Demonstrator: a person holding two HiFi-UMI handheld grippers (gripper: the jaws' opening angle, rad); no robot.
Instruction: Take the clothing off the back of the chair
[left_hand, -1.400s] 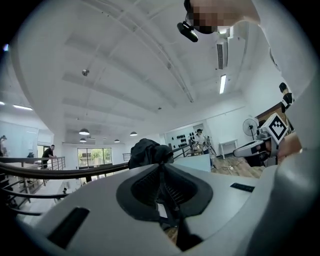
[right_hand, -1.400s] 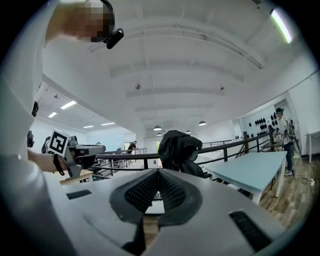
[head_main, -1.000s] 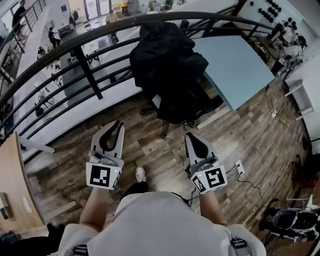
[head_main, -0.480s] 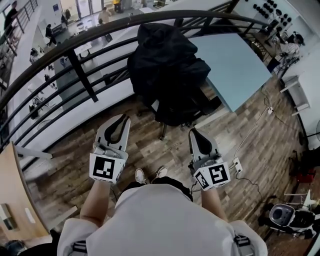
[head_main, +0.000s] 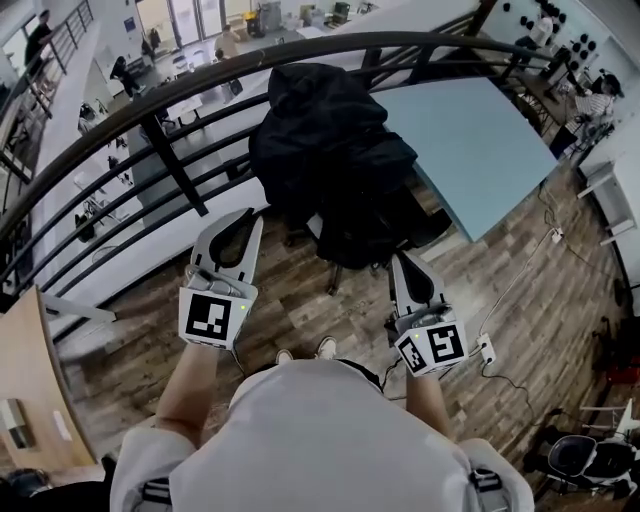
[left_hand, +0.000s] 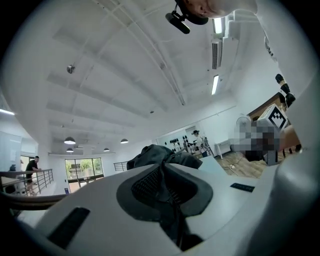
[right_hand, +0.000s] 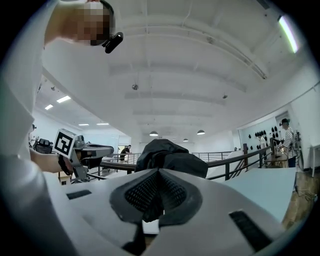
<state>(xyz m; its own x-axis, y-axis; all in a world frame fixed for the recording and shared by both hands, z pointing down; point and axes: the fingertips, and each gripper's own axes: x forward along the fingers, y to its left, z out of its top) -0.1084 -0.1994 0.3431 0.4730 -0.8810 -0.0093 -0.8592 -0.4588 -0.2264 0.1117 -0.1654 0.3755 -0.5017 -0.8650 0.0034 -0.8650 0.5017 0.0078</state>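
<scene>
A black jacket (head_main: 330, 150) hangs bunched over the back of an office chair (head_main: 375, 235) that stands by a railing. In the head view both grippers are held level in front of me, short of the chair. My left gripper (head_main: 243, 218) is shut and holds nothing, its tip to the left of the jacket's lower edge. My right gripper (head_main: 406, 260) is also shut with nothing in it, just below the chair's seat. The jacket (left_hand: 152, 154) rises beyond the shut jaws in the left gripper view, and the jacket (right_hand: 170, 152) shows likewise in the right gripper view.
A black metal railing (head_main: 180, 160) curves behind the chair, with a lower floor beyond it. A pale blue table (head_main: 480, 130) stands to the chair's right. A power strip (head_main: 487, 350) and cables lie on the wood floor. A wooden desk edge (head_main: 25, 380) is at the left.
Both grippers have moved forward toward the chair, and the chair with the jacket appears nearer. The jaws have stayed shut.
</scene>
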